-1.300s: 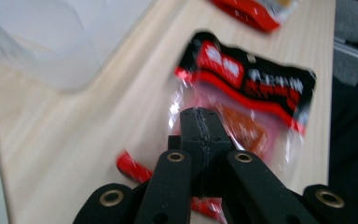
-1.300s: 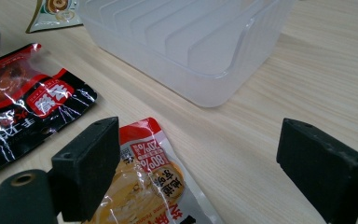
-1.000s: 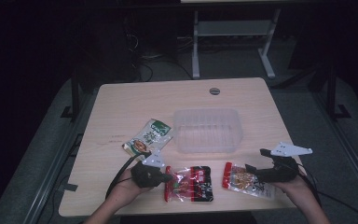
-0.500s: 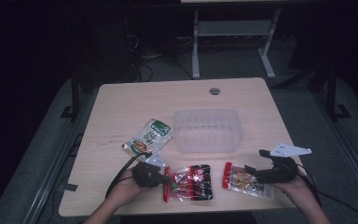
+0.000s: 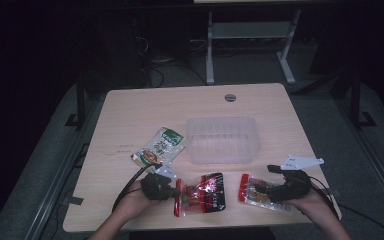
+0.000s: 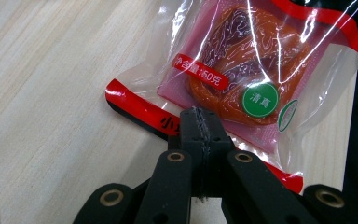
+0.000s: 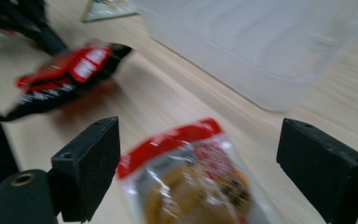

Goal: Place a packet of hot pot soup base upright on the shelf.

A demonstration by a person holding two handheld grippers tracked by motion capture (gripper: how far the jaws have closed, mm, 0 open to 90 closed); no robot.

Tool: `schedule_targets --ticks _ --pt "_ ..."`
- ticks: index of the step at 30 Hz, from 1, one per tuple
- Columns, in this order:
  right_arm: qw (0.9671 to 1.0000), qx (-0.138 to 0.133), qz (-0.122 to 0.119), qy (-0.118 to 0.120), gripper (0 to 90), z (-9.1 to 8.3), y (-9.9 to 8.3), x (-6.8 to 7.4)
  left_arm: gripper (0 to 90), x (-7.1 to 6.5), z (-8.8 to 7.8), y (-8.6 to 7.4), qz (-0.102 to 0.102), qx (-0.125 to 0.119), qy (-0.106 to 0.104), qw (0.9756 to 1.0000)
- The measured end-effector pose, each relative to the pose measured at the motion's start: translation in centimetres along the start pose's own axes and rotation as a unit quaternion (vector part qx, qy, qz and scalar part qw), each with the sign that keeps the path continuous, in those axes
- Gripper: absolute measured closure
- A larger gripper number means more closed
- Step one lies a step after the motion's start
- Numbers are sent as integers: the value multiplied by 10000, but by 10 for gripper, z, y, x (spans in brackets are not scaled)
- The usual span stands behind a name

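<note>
High view: the left gripper [image 5: 172, 187] meets the left edge of a glossy red-and-black snack packet [image 5: 200, 193] near the table's [image 5: 130, 110] front edge, beside a second red-topped packet [image 5: 259, 190] under the right gripper [image 5: 269, 188]; left gripper view – jaws pressed together, pinching that packet's flat, crinkly clear seam; right gripper view – jaws spread wide, the second packet lying lengthwise between them, untouched.

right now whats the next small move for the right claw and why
Probably close the right claw on the snack packet. Its jaws stand wide open with the packet's red-edged end between them, untouched, while the left claw is already shut on the other red packet. The clear tub sits just beyond.
</note>
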State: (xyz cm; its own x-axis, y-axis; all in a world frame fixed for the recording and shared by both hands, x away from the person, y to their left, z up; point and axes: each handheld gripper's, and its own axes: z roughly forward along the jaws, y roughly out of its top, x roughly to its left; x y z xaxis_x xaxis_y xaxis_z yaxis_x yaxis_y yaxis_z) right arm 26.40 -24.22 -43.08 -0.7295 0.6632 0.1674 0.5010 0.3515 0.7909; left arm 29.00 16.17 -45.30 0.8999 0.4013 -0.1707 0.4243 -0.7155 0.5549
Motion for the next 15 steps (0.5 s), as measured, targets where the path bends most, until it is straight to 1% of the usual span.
schedule_targets --ticks 4,5,6,7,11,15 --pt "9994 38 57 353 130 8 8 8 897 1 0 0 -33 7 -29 10000" --pt "9990 71 76 432 130 12 10 11 897 1 0 0 -34 6 -31 10000" --pt "9982 140 54 573 129 19 14 14 897 1 0 0 -39 5 -31 10000" --pt "9982 140 54 573 129 19 14 14 897 1 0 0 -36 6 -27 10000" --pt "9967 237 7 772 129 33 23 22 897 1 0 0 -42 0 -32 10000" --pt "9952 299 15 933 129 43 29 30 897 2 0 0 -46 -4 -37 10000"
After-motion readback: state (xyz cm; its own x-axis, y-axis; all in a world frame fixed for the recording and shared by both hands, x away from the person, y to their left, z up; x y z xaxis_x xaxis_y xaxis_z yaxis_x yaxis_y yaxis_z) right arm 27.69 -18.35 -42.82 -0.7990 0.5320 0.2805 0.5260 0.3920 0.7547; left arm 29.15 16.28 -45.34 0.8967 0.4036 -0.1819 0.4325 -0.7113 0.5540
